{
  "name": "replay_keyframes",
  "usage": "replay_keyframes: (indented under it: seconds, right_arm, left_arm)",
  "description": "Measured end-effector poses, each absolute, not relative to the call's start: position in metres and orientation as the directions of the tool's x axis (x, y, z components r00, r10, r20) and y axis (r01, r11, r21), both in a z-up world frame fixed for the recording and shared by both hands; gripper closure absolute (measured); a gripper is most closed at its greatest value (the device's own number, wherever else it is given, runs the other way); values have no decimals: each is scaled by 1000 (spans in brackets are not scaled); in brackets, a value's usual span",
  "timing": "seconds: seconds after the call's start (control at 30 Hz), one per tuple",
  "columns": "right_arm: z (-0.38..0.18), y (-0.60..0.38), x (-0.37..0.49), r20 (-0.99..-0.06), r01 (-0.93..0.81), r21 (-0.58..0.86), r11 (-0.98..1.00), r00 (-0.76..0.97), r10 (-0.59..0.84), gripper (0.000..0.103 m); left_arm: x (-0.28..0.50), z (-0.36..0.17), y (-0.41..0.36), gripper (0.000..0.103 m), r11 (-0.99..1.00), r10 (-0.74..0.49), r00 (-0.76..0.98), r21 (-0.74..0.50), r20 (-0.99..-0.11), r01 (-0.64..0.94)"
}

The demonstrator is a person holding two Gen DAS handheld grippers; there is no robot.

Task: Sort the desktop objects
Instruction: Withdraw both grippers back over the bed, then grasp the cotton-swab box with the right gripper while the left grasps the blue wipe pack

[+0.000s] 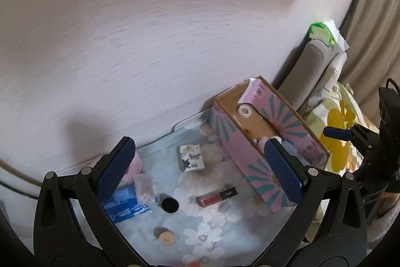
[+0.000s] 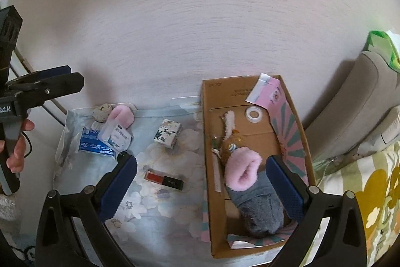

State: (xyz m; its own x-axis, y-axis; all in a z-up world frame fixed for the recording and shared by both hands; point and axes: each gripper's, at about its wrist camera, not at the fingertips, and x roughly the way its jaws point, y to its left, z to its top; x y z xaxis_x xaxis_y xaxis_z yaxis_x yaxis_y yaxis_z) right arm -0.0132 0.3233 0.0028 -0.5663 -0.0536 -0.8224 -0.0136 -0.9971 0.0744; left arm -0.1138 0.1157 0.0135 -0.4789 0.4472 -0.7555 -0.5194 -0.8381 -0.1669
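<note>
Floral surface [image 2: 160, 212] lies open around the lipstick [image 2: 164, 178], which sits between both grippers' spread, empty fingers [image 2: 120, 182], left of the box [image 2: 257, 245].

You get soft, even daylight and faint shadows on the wall [image 1: 150, 41]; motion blur smears its texture, and fisheye bending darkens both views' corners.

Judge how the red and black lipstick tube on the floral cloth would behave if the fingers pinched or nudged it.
The lipstick tube looks rigid and glossy, so it may slip between the fingers. It lies flat on the floral cloth and its edges look squared, so a nudge would probably slide it rather than roll it. Being small, it is likely light.
</note>
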Motion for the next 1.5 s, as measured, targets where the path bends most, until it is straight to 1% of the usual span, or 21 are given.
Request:
replay_keyframes:
  seconds: [0.8, 1.03, 1.3, 1.5]
  right_arm:
    - [-5, 280, -29, -826, 116, 93, -989, -545, -142, 0]
    - [-16, 263, -30, -828, 166, 110, -980, -531, -183, 0]
    - [-56, 239, -39, -876, 209, 123, -970, -437, -205, 0]
    - [-85, 219, -50, -888, 231, 167, -959, -387, -248, 0]
  left_arm:
    - [-100, -11, 32, 0, -925, 323, -548, -133, -771, -357]
    - [-94, -22, -2, 0, -953, 255, -571, -103, -780, -284]
    - [-89, -58, -41, 0, -975, 195, -532, -103, -824, -197]
    - [-88, -104, -46, 0, -975, 190, -467, -112, -863, -190]
